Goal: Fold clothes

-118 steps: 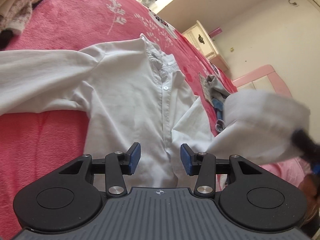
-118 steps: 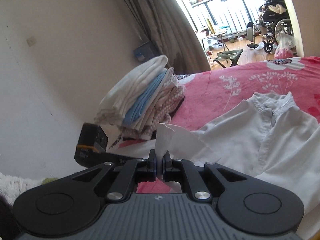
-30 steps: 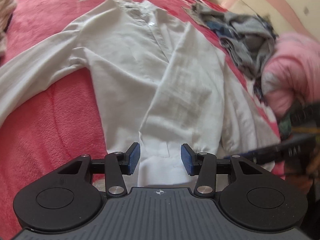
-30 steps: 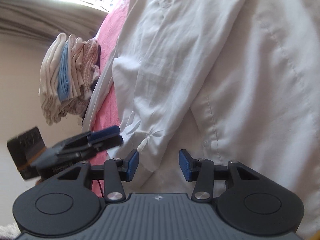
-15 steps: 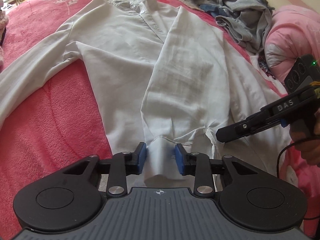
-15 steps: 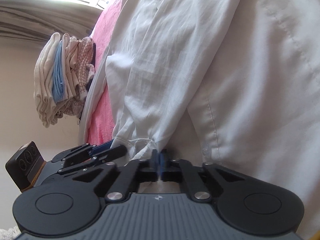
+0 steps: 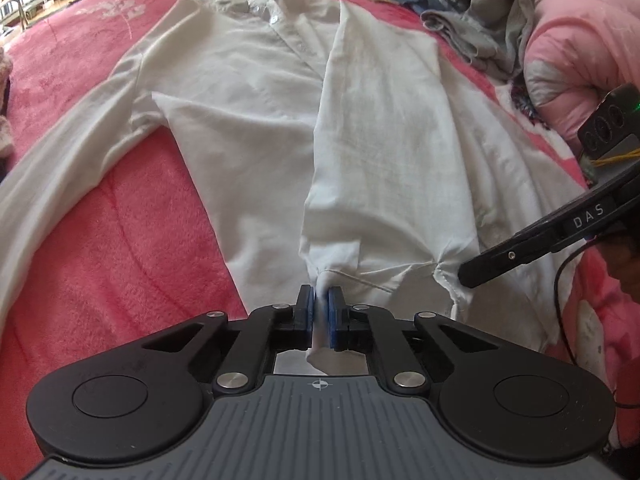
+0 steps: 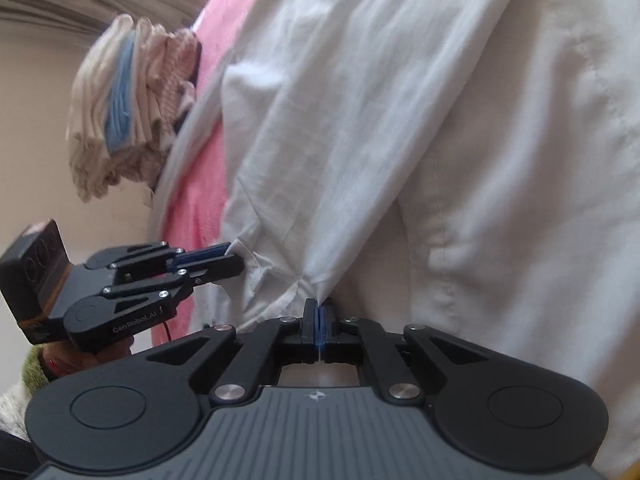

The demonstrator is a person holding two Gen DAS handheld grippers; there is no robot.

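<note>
Left hand-held gripper (image 7: 319, 307) closing on a shirt cuff.

The blue pads (image 7: 333, 312) are pinching the cuff of a sleeve folded across the white shirt (image 7: 248, 120), which is lying face up on the red bedspread (image 7: 112, 240). The right hand-held gripper (image 7: 466, 276) is gripping the cuff's other corner. A grey garment pile (image 7: 476, 8) is lying beyond the collar, beside a pink quilt (image 7: 580, 28).

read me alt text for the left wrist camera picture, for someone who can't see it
The left gripper is closing on the cuff of a white shirt spread on a pink blanket, one sleeve folded across its front. The right gripper pinches the same cuff from the right; grey clothes are heaped beyond.
</note>
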